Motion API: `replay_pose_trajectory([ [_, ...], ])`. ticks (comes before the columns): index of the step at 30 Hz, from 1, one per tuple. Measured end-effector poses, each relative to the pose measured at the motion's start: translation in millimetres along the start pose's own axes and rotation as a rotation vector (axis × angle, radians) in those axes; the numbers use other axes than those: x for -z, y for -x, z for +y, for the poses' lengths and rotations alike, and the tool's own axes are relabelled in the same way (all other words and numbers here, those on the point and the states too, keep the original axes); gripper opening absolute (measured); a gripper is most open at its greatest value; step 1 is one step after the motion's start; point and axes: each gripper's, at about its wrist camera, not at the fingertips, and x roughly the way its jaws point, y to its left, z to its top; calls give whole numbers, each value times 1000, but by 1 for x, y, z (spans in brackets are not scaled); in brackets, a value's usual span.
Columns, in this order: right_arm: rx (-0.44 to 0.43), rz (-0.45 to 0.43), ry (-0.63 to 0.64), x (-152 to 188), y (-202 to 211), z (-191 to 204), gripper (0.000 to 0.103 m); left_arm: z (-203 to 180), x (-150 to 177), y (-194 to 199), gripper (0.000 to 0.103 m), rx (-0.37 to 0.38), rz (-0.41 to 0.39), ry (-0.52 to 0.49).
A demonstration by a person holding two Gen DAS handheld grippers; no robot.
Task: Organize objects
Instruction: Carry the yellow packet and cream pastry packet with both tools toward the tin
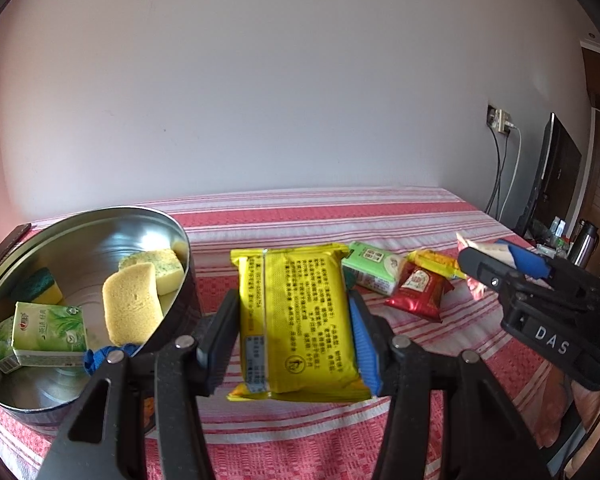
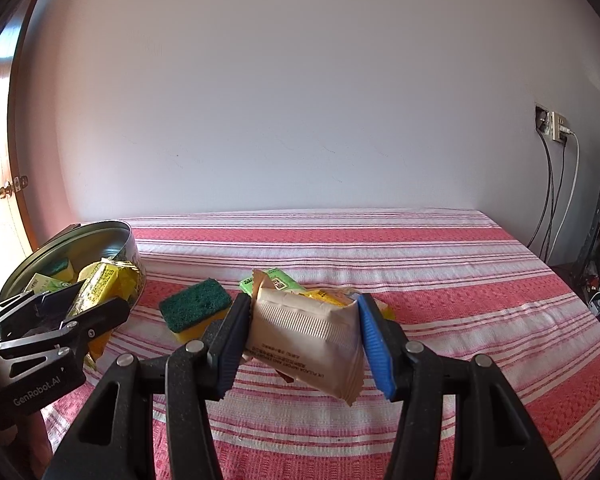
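Left gripper [image 1: 296,330] clamped on glossy yellow packet [image 1: 296,320], held above the striped cloth bed [image 1: 420,216] beside the round metal tin [image 1: 80,240] at its left edge. Right gripper [image 2: 300,338] clamped on crinkled beige pouch [image 2: 308,340]; green-topped sponge [image 2: 196,308] lies just left.

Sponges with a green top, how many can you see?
2. One green-topped sponge lies inside the metal tin, against its left wall. The other sits out on the striped cloth. More may be hidden in the tin.
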Motion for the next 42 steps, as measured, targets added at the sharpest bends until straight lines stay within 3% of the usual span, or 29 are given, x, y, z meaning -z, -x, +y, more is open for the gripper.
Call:
replay_pose_trajectory([
  [42,-65,-134,64,0,17,33,56,7,1,33,52,-42,-148,4],
])
